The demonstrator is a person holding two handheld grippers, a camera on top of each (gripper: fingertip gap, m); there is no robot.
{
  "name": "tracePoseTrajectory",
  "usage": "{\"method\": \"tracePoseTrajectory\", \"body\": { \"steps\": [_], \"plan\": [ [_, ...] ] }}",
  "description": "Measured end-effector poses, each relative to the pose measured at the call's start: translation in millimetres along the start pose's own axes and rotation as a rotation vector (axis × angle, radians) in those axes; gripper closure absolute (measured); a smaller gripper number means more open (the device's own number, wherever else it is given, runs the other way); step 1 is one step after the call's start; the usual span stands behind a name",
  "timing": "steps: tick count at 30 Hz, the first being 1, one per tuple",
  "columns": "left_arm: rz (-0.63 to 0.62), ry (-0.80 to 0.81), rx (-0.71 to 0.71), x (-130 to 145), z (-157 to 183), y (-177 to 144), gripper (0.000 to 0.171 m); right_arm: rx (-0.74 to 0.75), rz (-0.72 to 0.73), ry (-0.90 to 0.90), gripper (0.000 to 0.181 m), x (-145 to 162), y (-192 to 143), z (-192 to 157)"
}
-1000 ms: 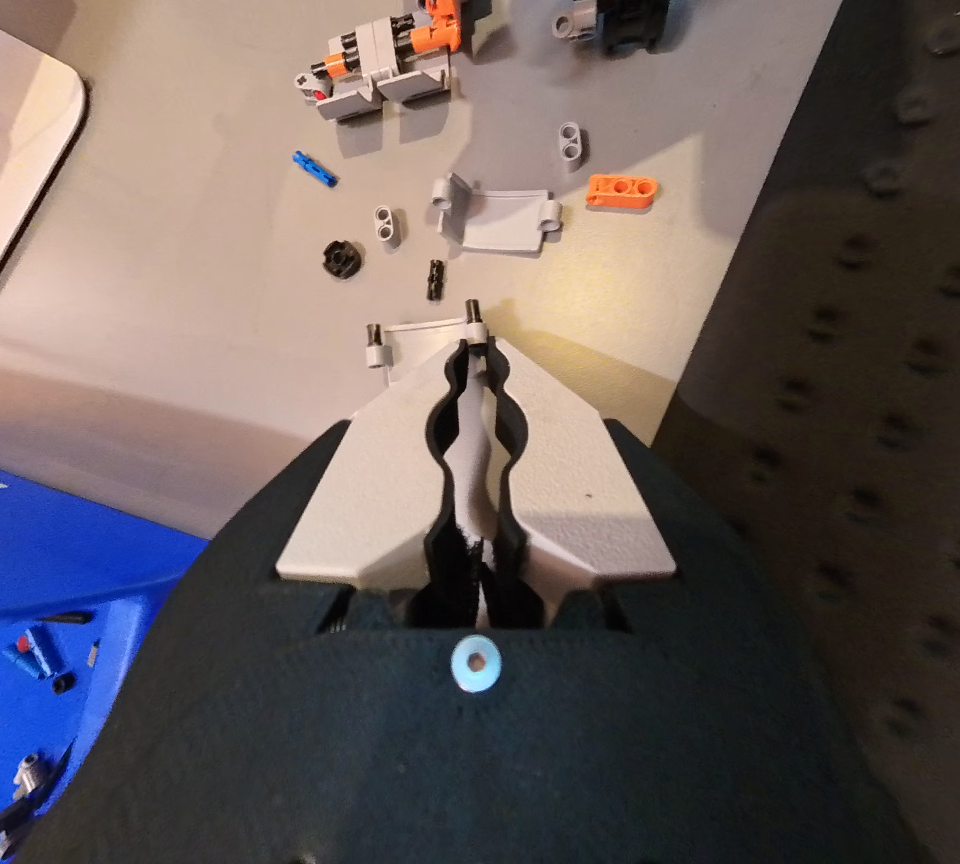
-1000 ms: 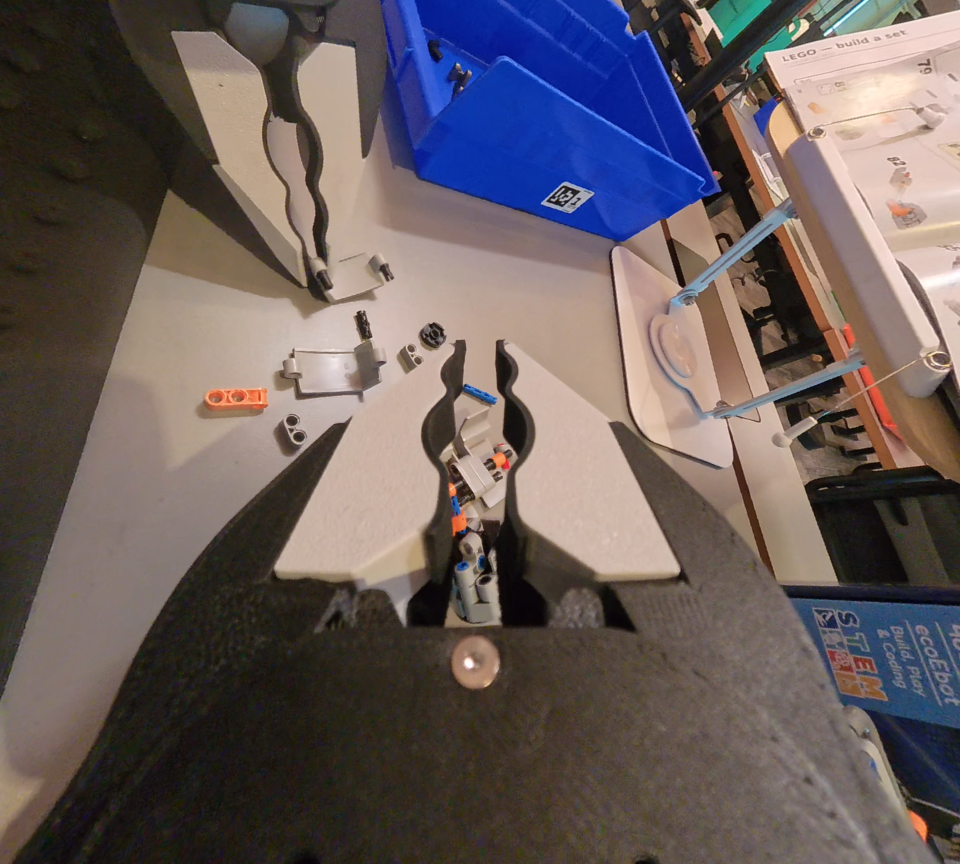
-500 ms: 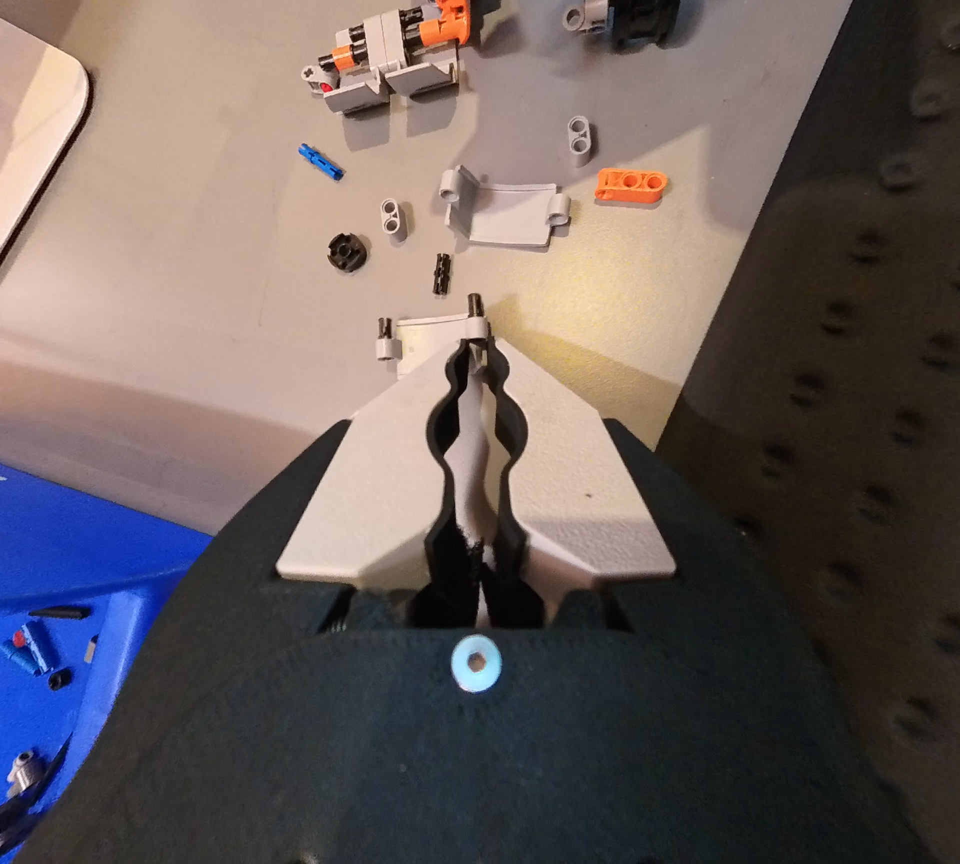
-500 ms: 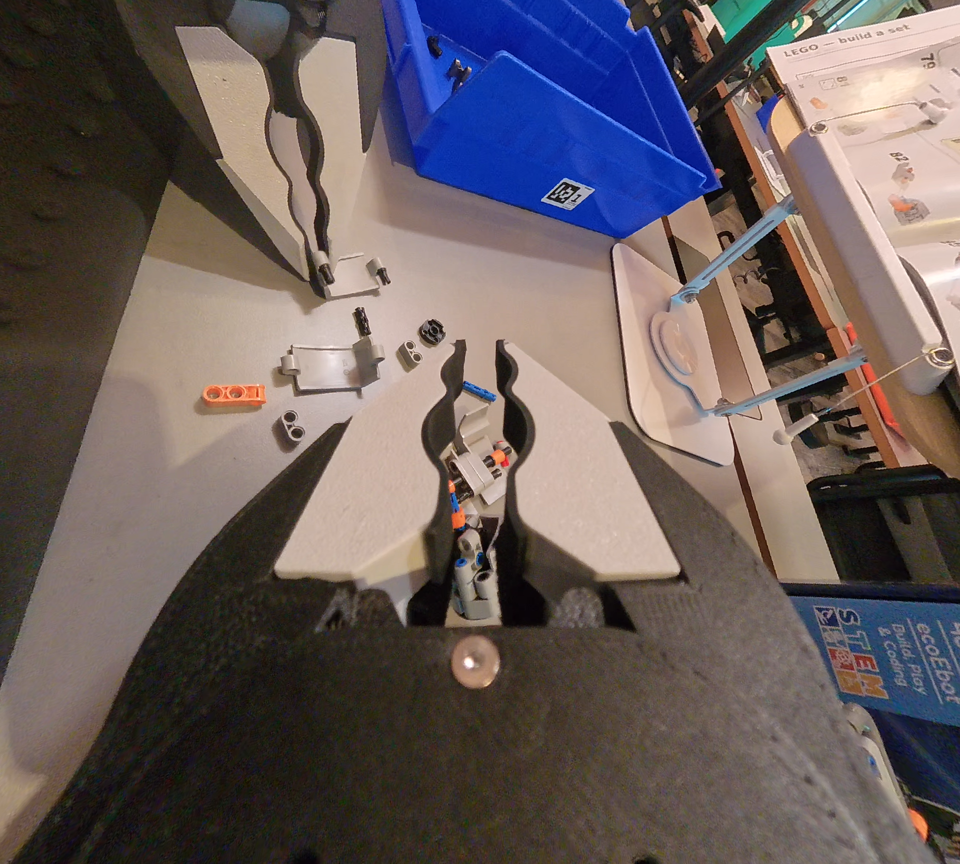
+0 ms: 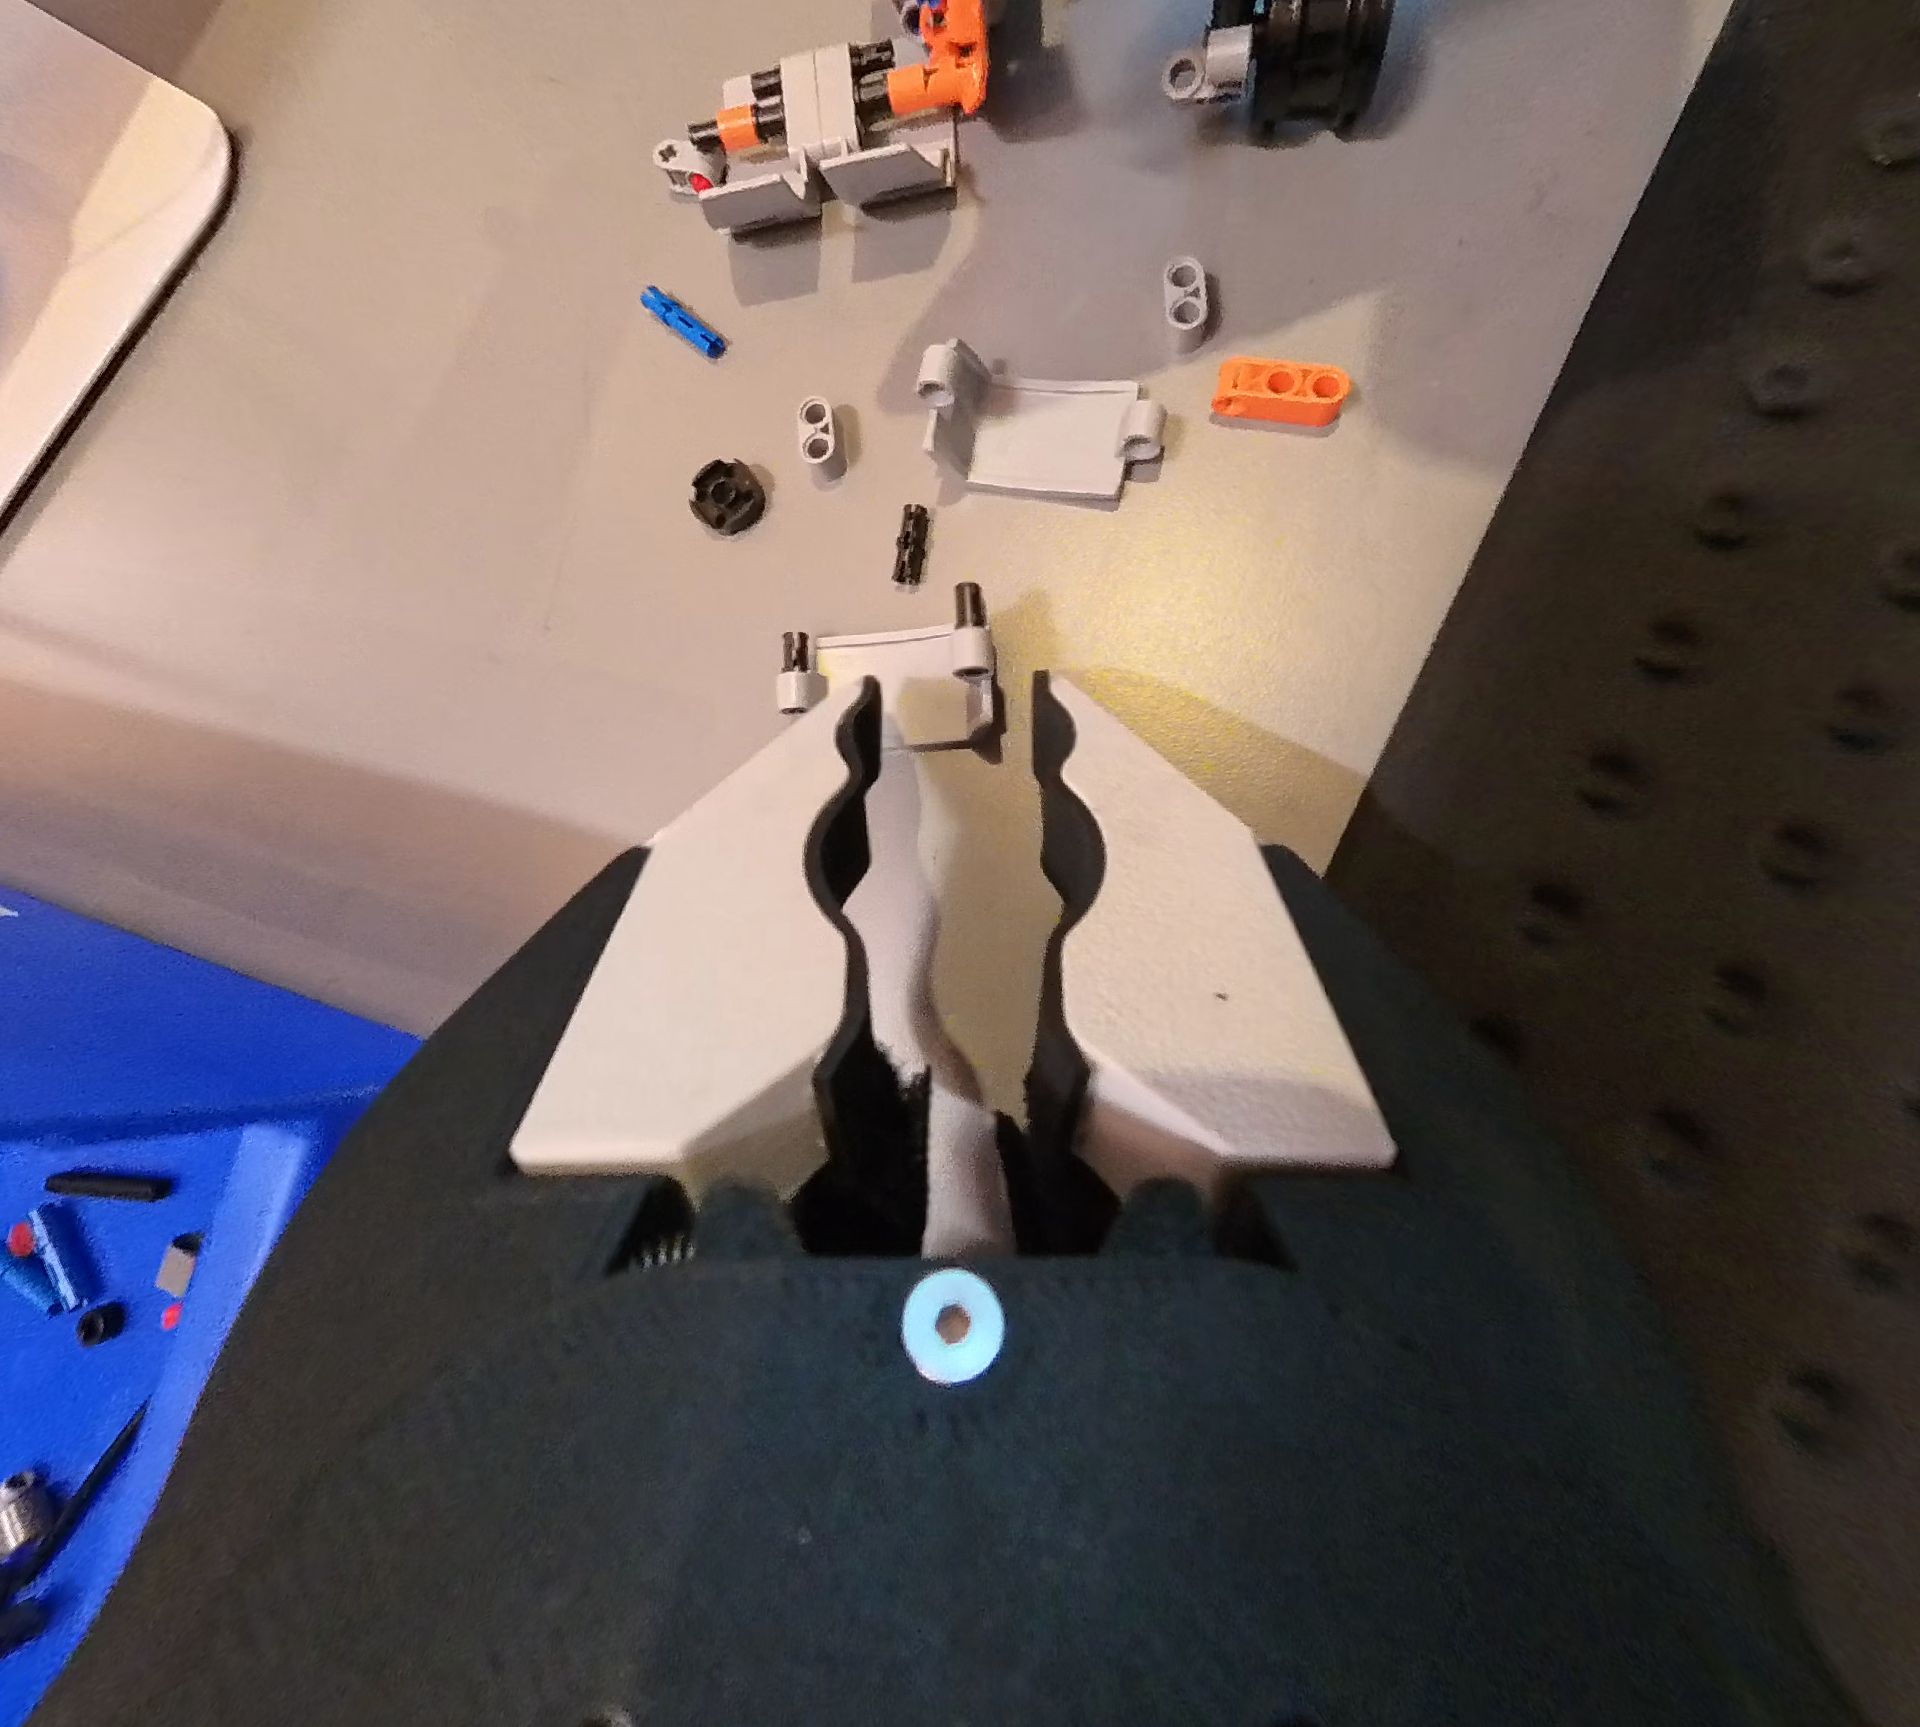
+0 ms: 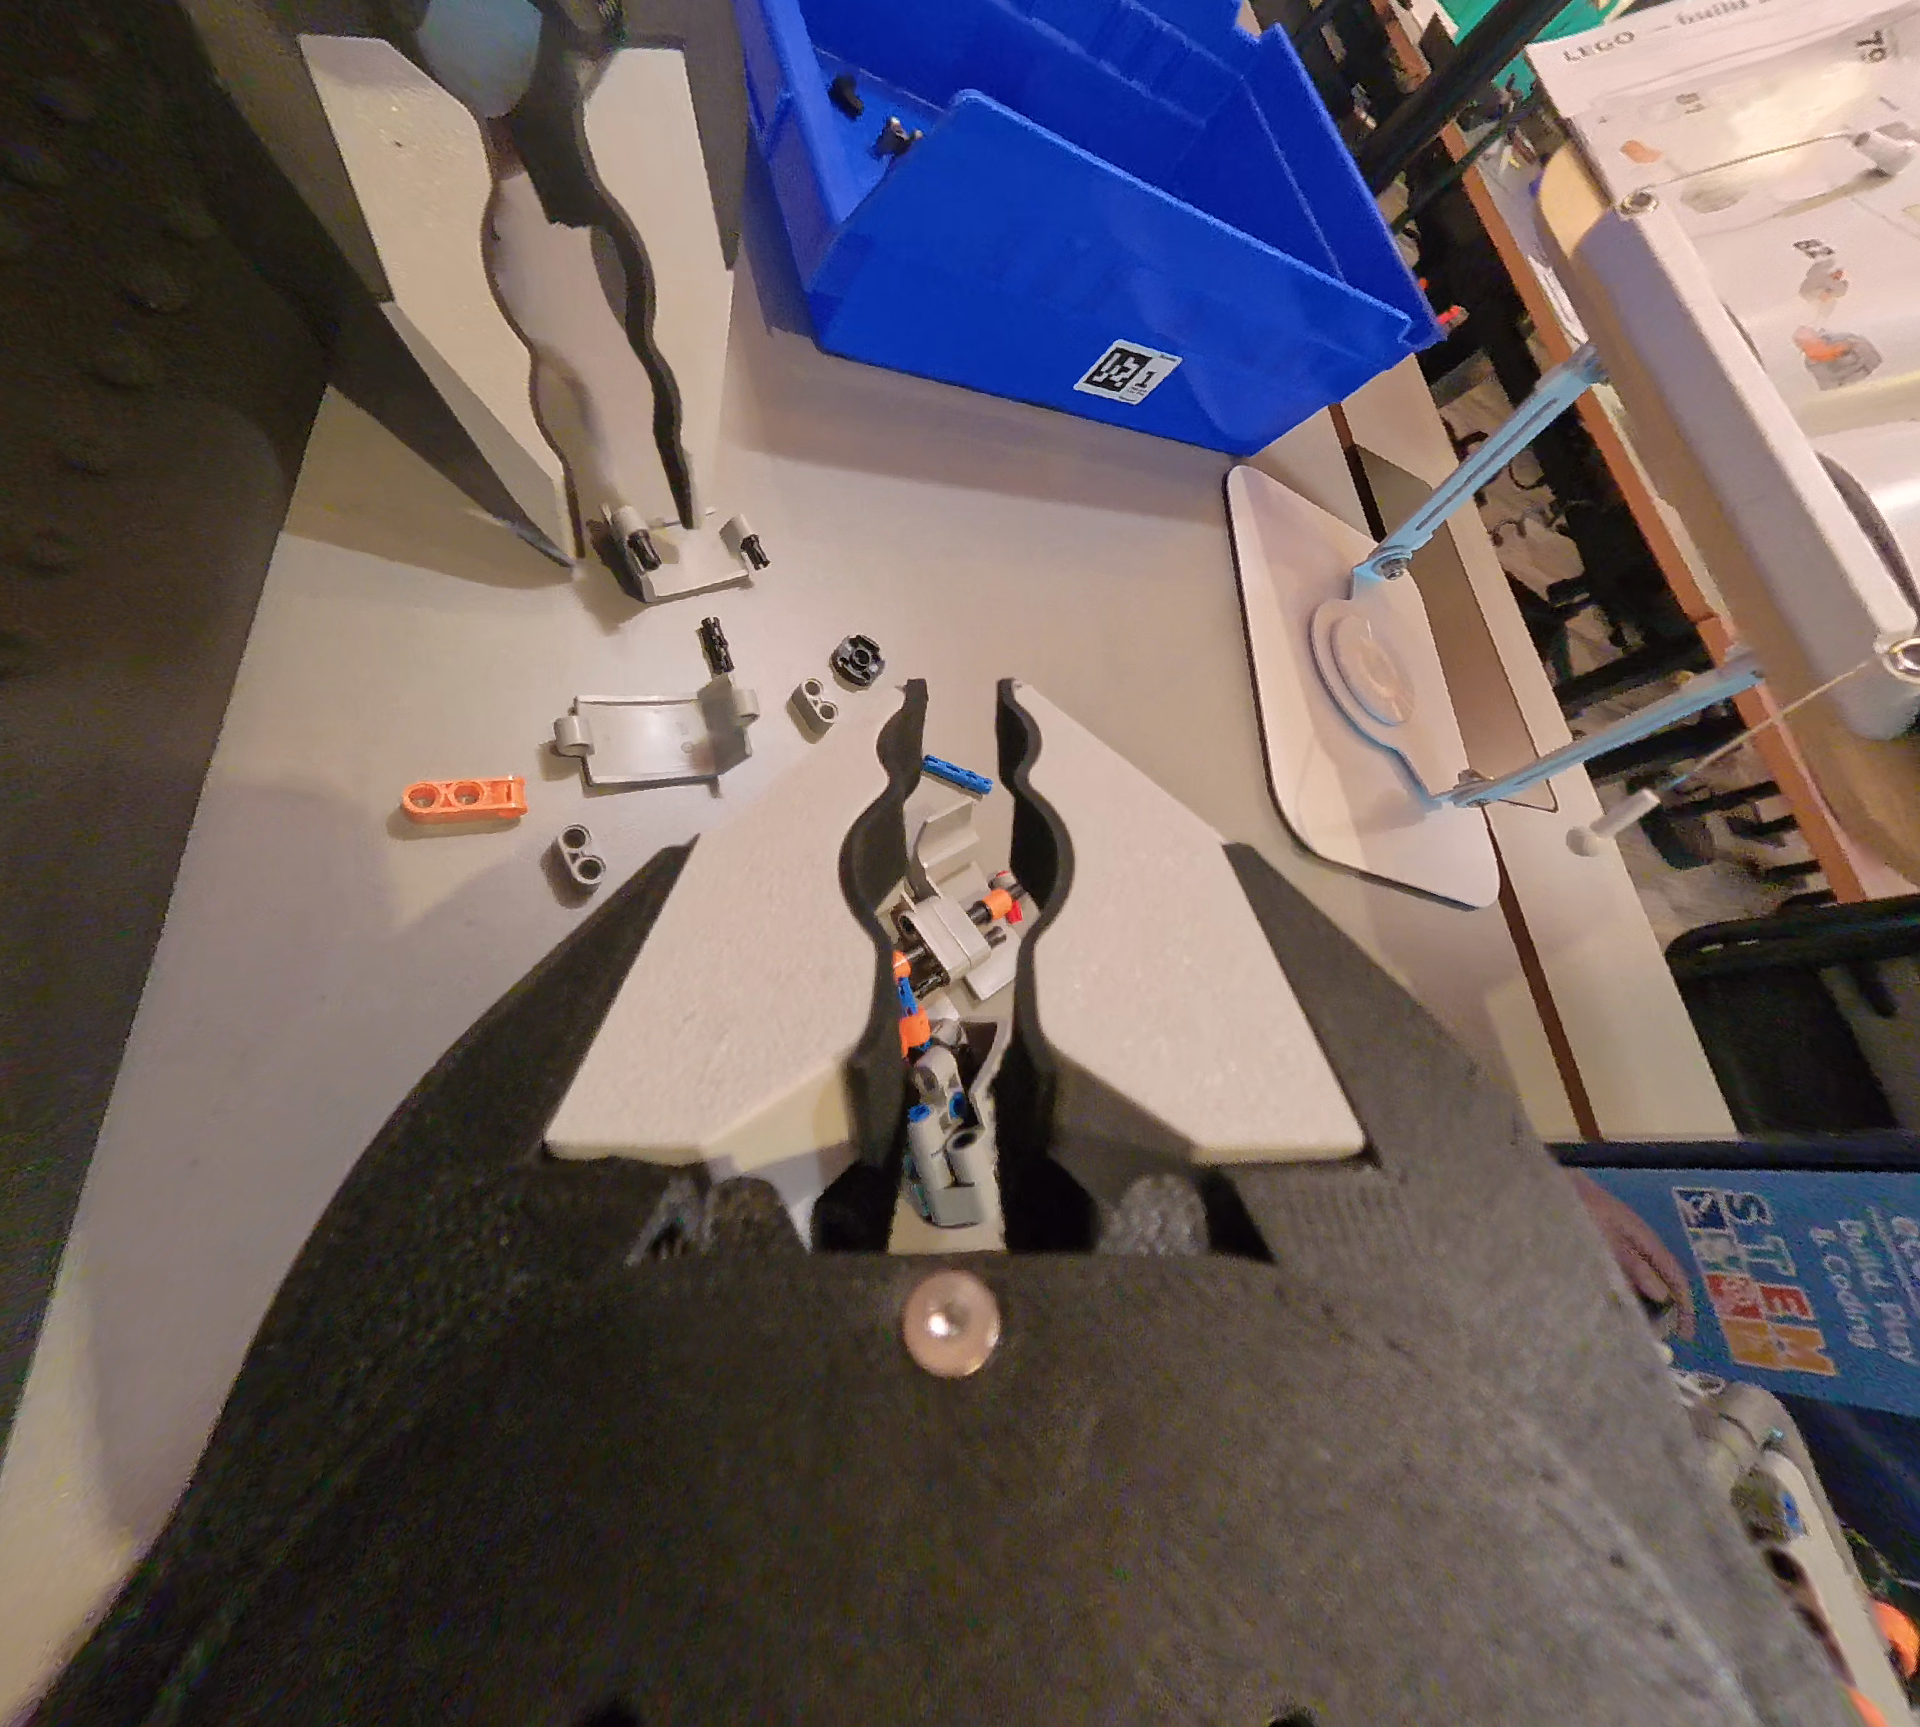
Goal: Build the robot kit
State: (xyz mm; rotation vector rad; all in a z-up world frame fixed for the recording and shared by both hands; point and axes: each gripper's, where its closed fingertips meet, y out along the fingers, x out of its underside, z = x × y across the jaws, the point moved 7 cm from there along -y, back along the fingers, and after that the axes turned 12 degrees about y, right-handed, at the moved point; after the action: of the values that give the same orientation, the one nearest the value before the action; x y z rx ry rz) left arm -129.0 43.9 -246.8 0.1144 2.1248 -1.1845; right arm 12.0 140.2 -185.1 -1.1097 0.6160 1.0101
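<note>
My left gripper (image 5: 954,685) is open, its fingertips on either side of a grey curved panel with black pins (image 5: 904,654) that lies on the grey table. It shows again in the right wrist view (image 6: 623,534), over the same panel (image 6: 691,560). My right gripper (image 6: 961,690) has its jaws close around a grey and orange brick assembly (image 6: 940,939) that fills the gap between them. The assembly's low end rests on the table (image 5: 831,108).
Loose on the table are a second grey panel (image 5: 1049,441), an orange beam (image 5: 1280,389), a black pin (image 5: 912,543), a black round piece (image 5: 730,495), a blue pin (image 5: 683,321) and a black wheel (image 5: 1320,41). A blue bin (image 6: 1091,243) stands behind, a white stand base (image 6: 1351,742) to the right. Across from one pair of fingers to the other is roughly 12 cm.
My left gripper has opened and let go of the grey panel, which now lies on the table between its fingertips. The right gripper has not moved.
</note>
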Motion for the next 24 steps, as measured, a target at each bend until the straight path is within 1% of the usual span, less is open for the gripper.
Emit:
{"method": "tracePoseTrajectory", "body": {
  "steps": [4,11,18,24],
  "plan": [
    [0.016,-0.014,-0.025,0,-2,-9,0.141,-0.008,0.005,0.078,0.168,1,-1,7],
    [0.029,-0.039,-0.054,7,-4,-23,0.140,-0.030,0.012,0.186,0.167,4,-1,15],
    [0.047,-0.024,-0.051,0,-4,-18,0.138,-0.062,-0.045,0.223,0.163,12,4,15],
    [0.063,-0.004,-0.042,-2,-1,-9,0.140,-0.115,-0.168,0.189,0.163,22,21,5]
  ]
}}
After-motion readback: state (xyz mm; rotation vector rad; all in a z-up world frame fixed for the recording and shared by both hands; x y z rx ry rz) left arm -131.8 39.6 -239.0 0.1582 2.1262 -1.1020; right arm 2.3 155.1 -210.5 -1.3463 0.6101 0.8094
